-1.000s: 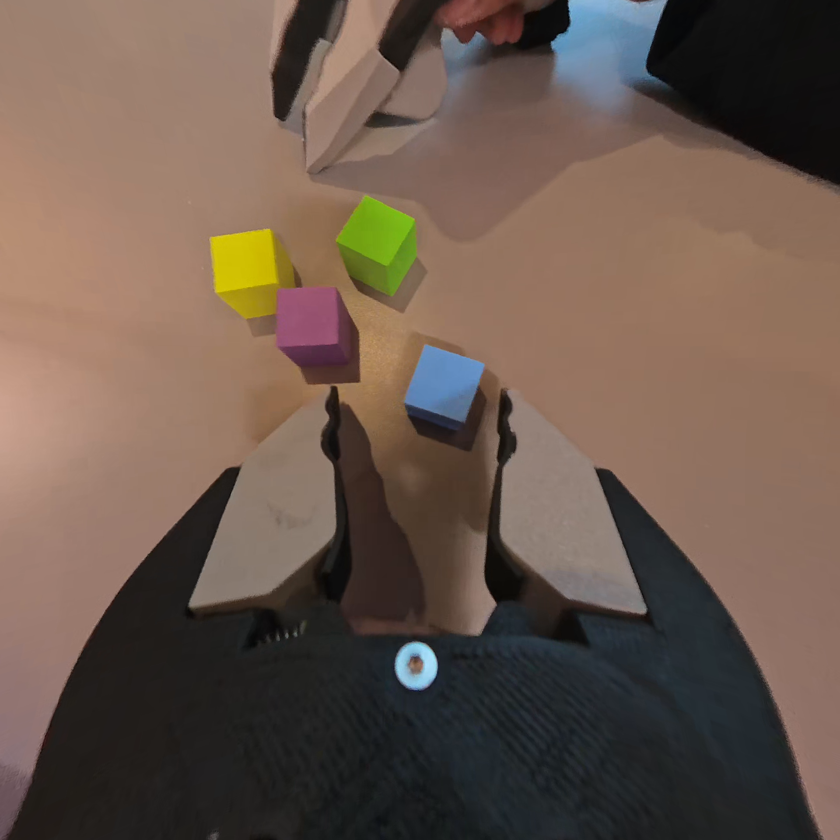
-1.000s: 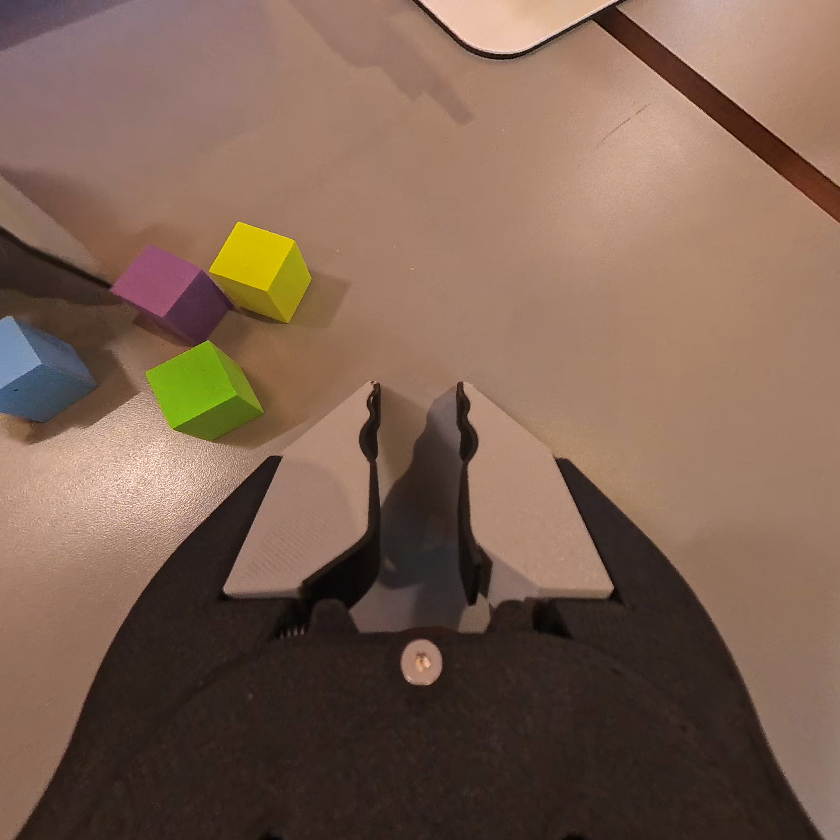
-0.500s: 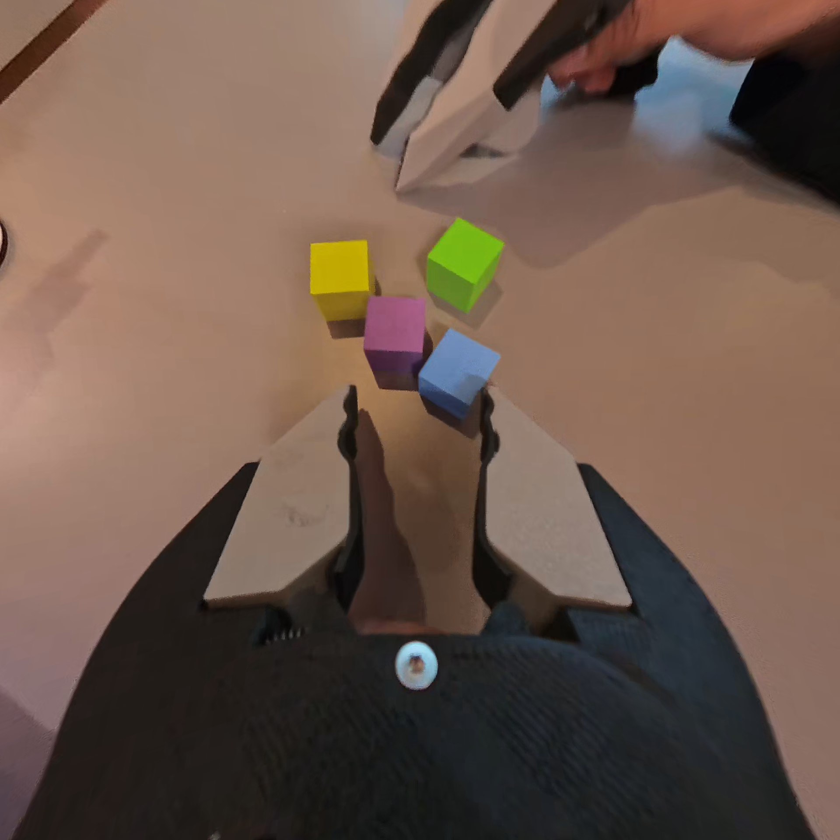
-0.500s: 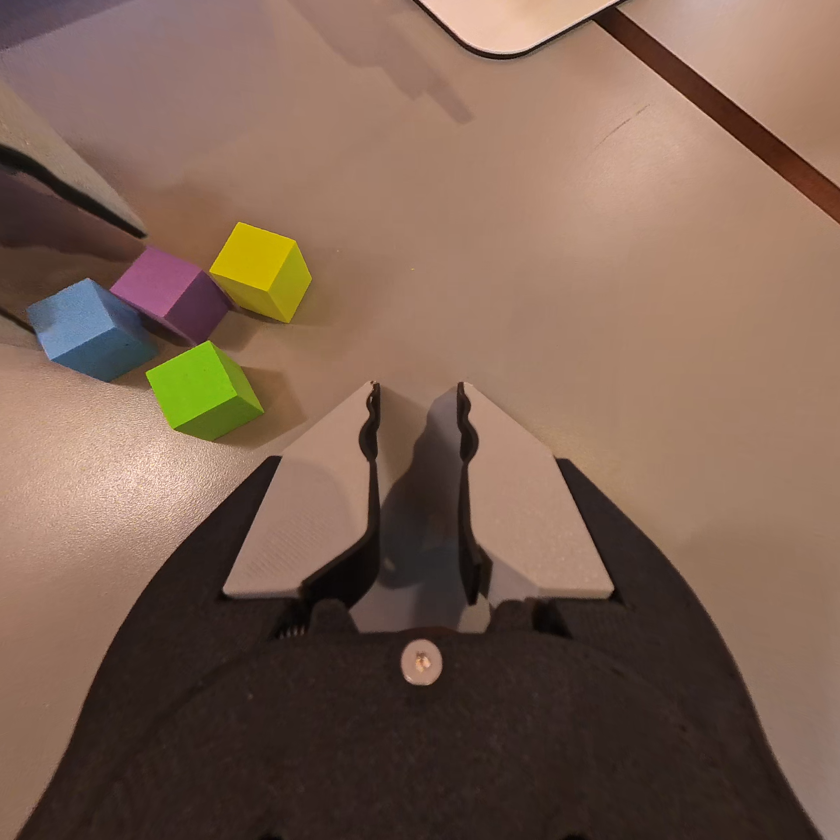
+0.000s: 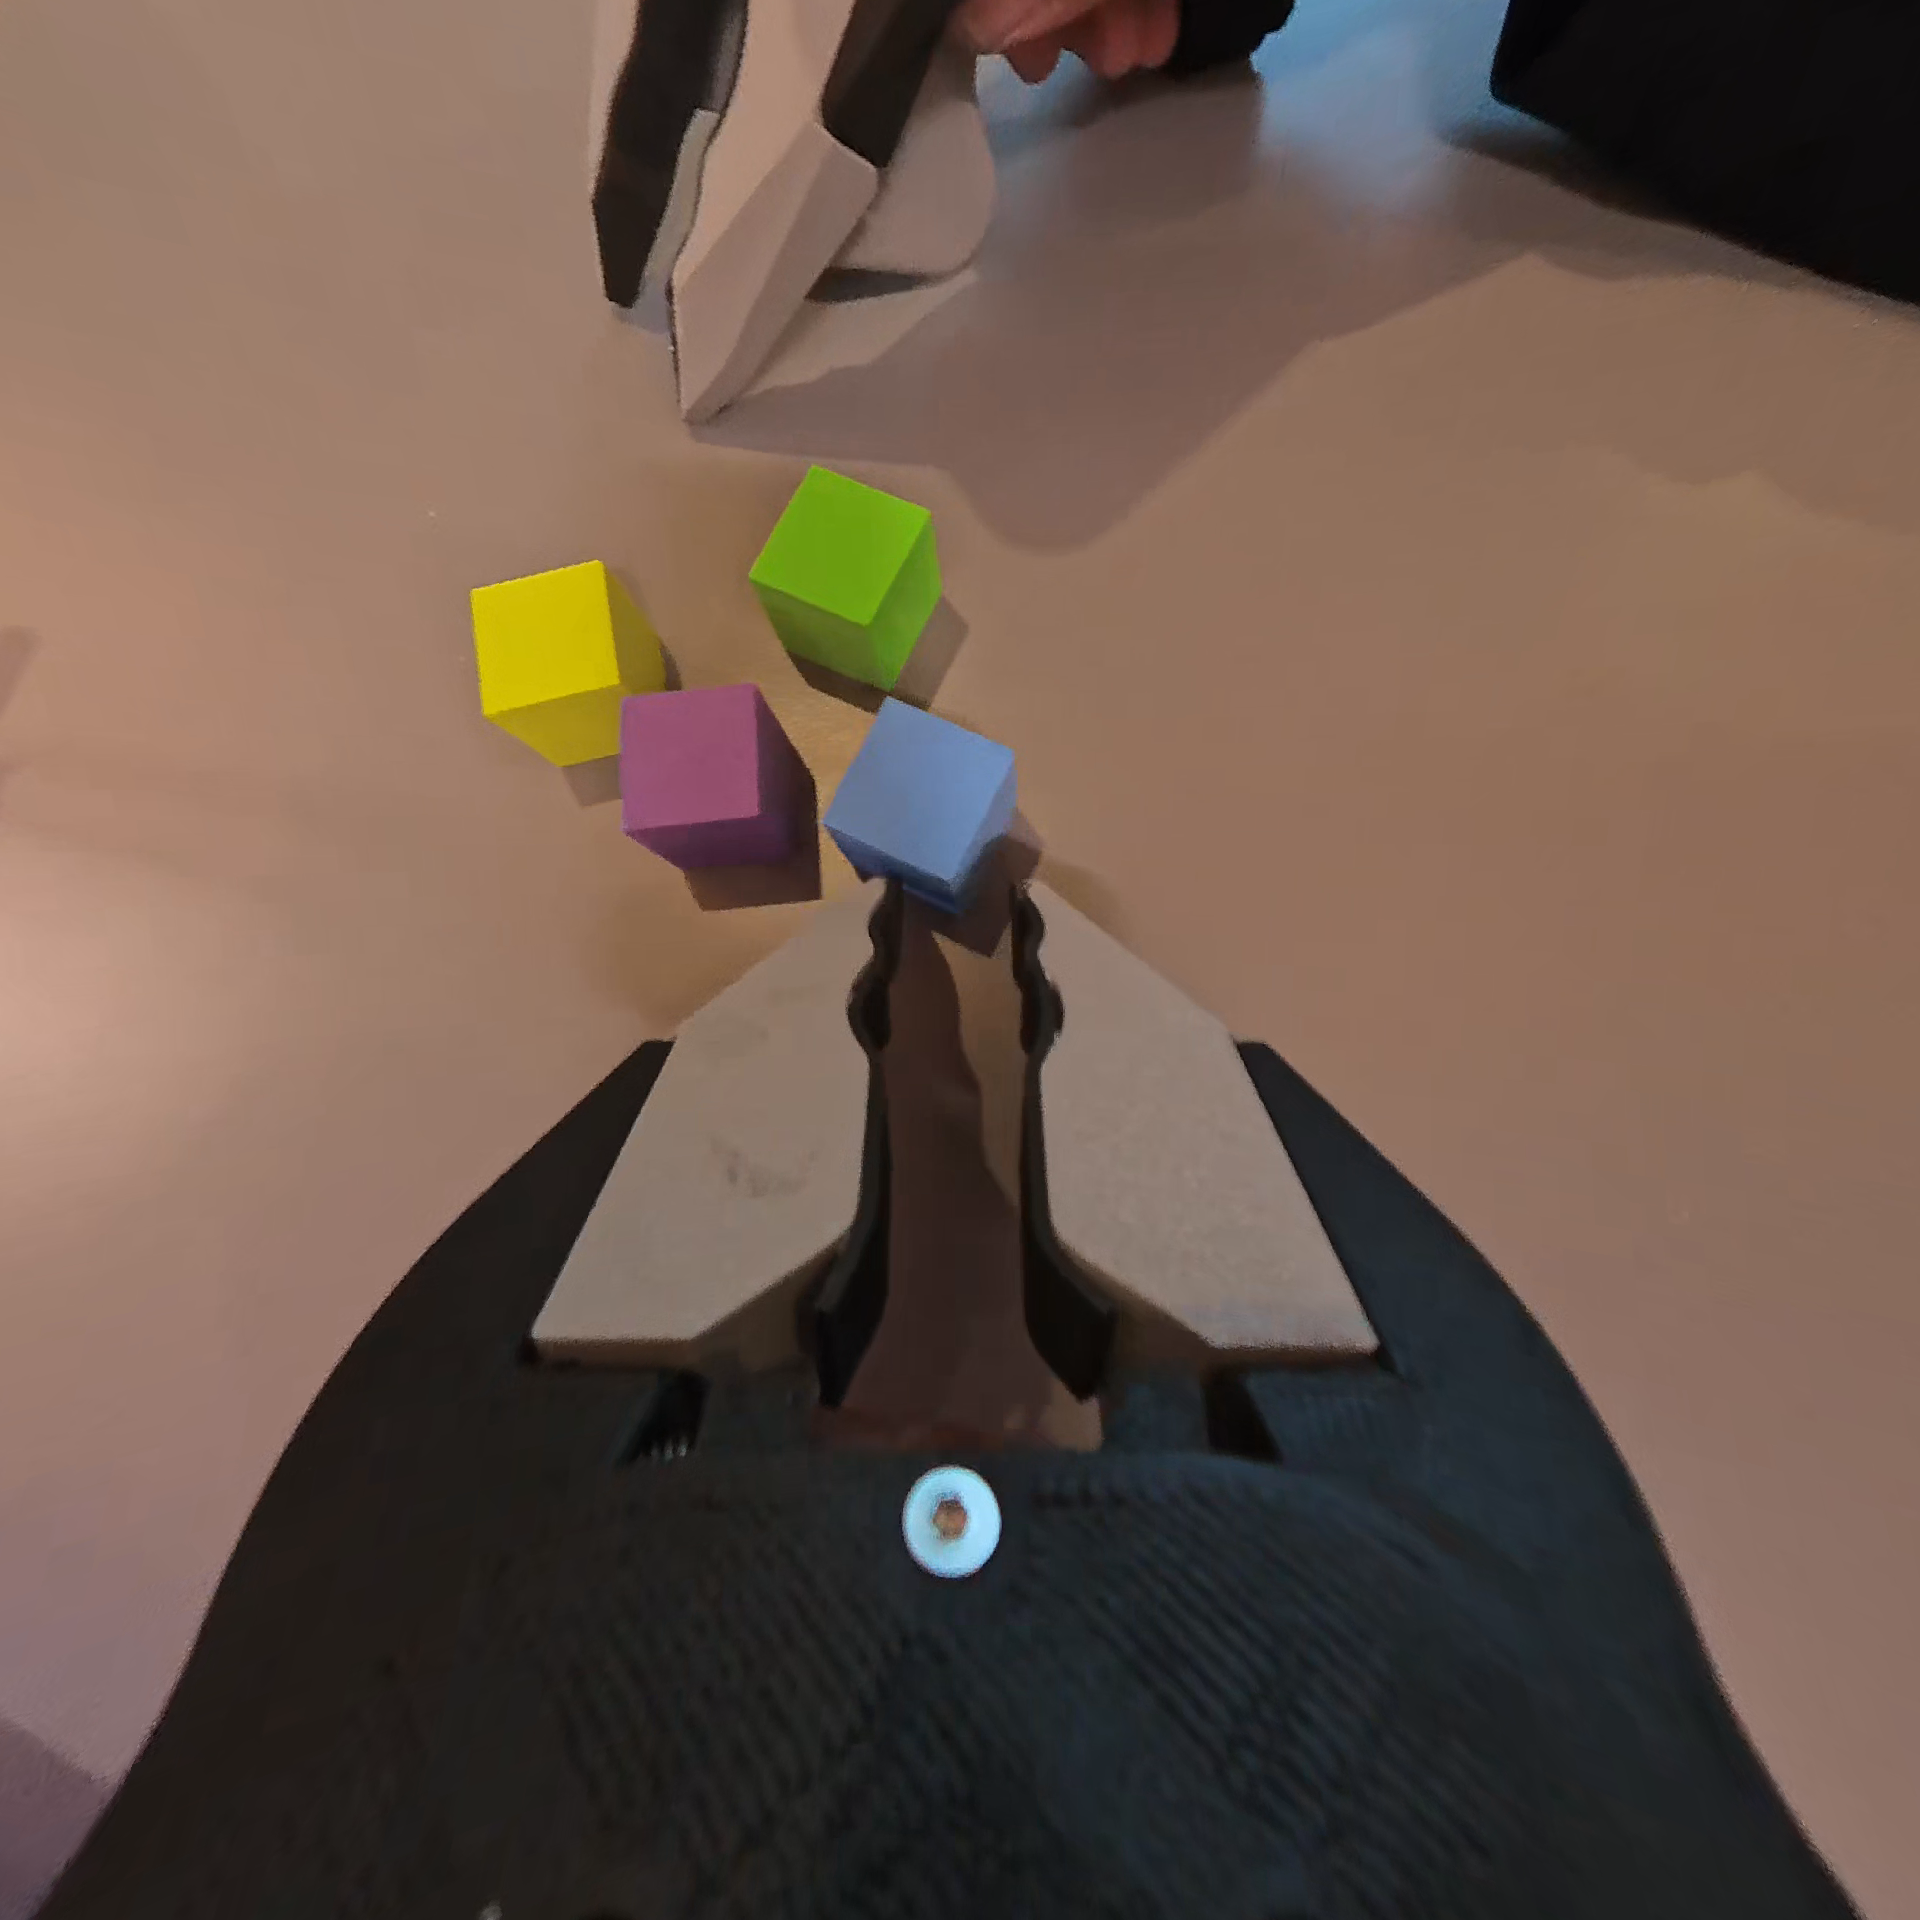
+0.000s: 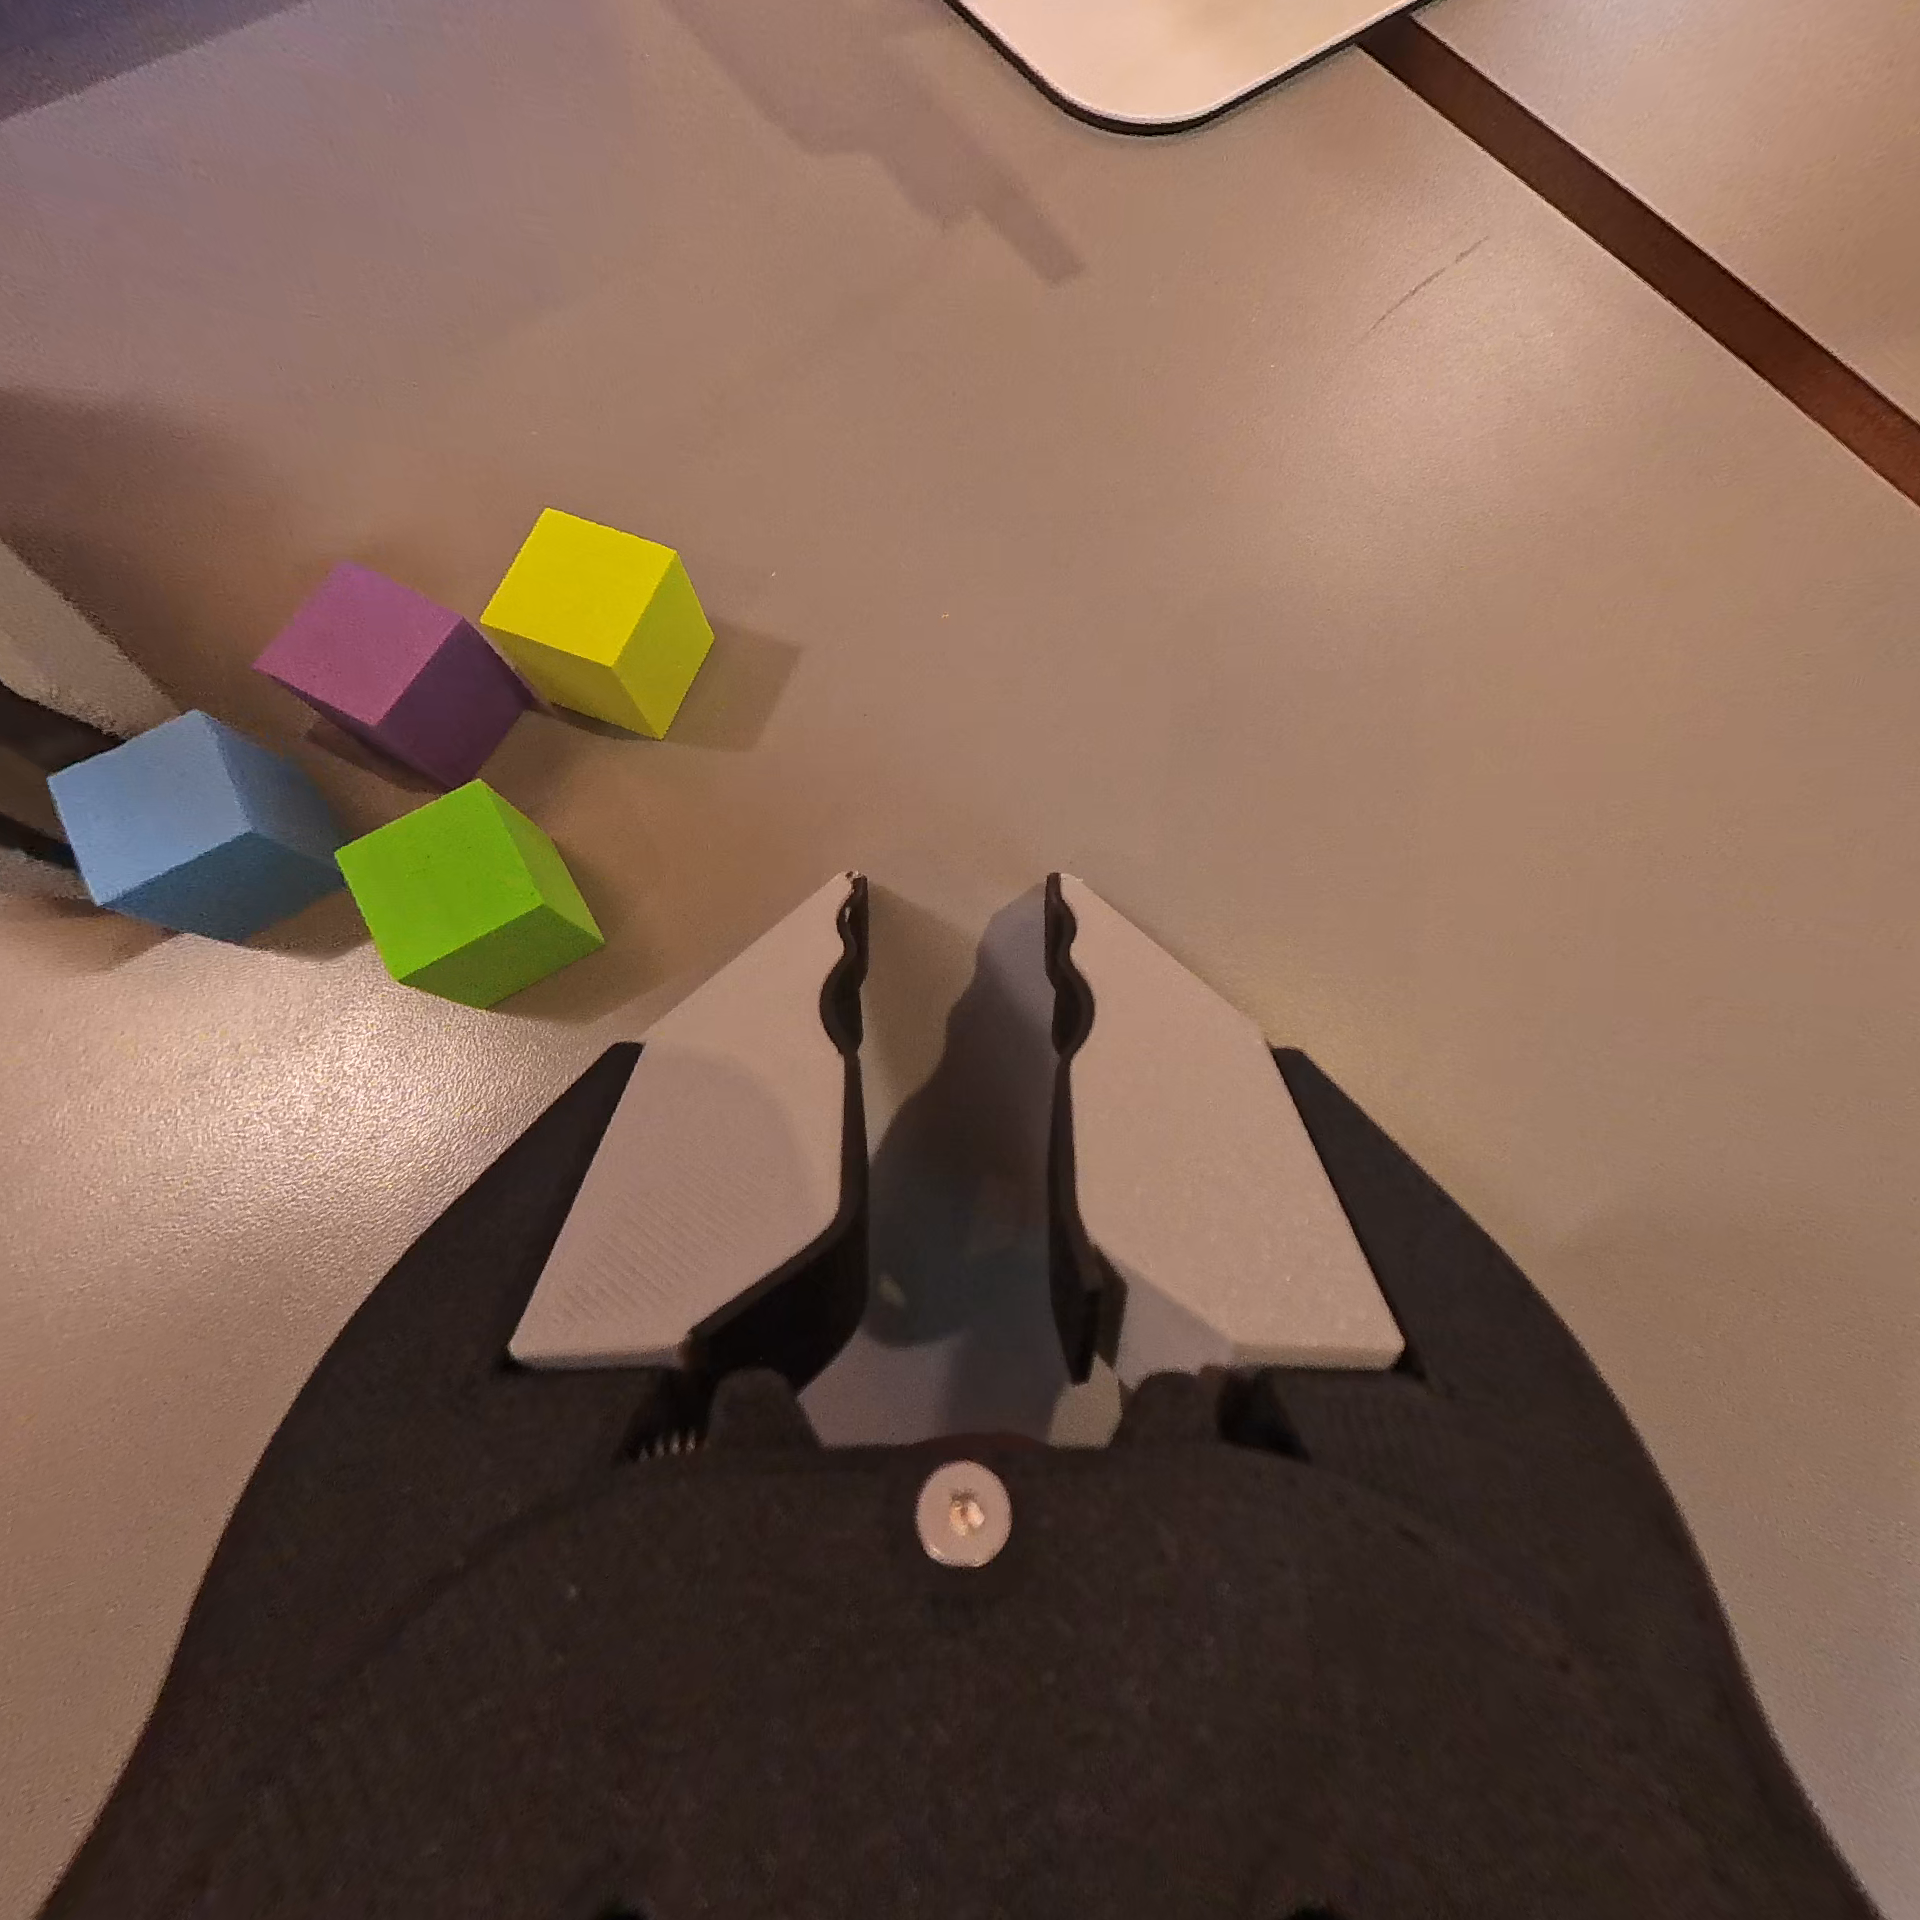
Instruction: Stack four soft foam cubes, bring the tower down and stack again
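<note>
Left hand-held gripper has narrowed onto the blue cube, now raised and tilted; purple cube just left. Right hand-held gripper stays narrow, empty.

— What lies around the work itself?

— A smooth beige-grey table fills both views. In the right wrist view a dark brown strip runs diagonally across the upper right of the frame, and a thin dark scratch sits just left of it.

— Anything on the surface?

— At the top edge of that view, right of centre, a pale flat object with a rounded, dark-edged corner lies on the table. What it is I cannot tell.

— And the left wrist view?

— A dark, black shape fills the upper right corner, too cropped to identify.
</note>
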Tool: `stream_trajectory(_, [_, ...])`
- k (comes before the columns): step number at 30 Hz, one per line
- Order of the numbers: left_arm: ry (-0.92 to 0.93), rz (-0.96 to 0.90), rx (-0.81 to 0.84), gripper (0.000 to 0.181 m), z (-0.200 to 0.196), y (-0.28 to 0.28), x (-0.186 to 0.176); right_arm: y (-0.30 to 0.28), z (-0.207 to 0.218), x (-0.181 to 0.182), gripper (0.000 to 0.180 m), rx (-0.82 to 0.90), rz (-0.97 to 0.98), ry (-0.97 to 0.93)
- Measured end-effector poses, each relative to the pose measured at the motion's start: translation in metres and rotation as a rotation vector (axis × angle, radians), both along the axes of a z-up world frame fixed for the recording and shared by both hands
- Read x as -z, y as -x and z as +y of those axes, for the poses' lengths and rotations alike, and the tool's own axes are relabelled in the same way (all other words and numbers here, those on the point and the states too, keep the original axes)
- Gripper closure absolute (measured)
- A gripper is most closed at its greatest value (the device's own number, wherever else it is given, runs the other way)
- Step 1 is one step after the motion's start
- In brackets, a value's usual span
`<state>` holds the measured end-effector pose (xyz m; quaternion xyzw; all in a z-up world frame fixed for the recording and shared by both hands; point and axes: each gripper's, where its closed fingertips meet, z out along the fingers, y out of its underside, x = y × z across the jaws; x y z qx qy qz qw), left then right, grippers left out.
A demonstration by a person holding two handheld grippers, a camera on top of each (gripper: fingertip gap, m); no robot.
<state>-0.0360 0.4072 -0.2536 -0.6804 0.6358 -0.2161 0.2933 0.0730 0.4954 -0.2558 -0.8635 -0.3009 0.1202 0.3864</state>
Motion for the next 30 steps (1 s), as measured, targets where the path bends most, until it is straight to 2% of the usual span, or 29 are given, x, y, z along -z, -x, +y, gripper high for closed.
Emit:
stream_trajectory(5, [0.022, 0.010, 0.035, 0.165, -0.013, -0.002, -0.001, 0.000, 0.000, 0.000, 0.148, 0.000, 0.000, 0.000])
stream_trajectory(11, [0.007, 0.018, 0.010, 0.161, -0.004, 0.004, -0.001, 0.000, 0.000, 0.000, 0.148, 0.000, 0.001, 0.001])
stream_trajectory(18, [-0.005, -0.151, 0.019, 0.134, -0.003, -0.011, -0.030, 0.000, 0.000, 0.000, 0.148, 0.000, 0.001, 0.001])
stream_trajectory(26, [-0.057, -0.076, 0.054, 0.137, 0.001, -0.021, -0.003, 0.000, 0.000, 0.000, 0.148, 0.000, 0.000, 0.000])
stream_trajectory(27, [-0.057, -0.071, 0.057, 0.139, 0.001, -0.021, -0.001, 0.000, 0.000, 0.000, 0.148, 0.000, -0.001, -0.001])
stream_trajectory(29, [-0.042, -0.079, 0.074, 0.154, -0.001, -0.020, -0.001, 0.000, 0.000, 0.000, 0.148, 0.000, -0.001, -0.001])
stream_trajectory(30, [-0.039, -0.075, 0.086, 0.154, -0.003, -0.019, -0.001, 0.000, 0.000, 0.000, 0.148, 0.000, -0.001, -0.001])
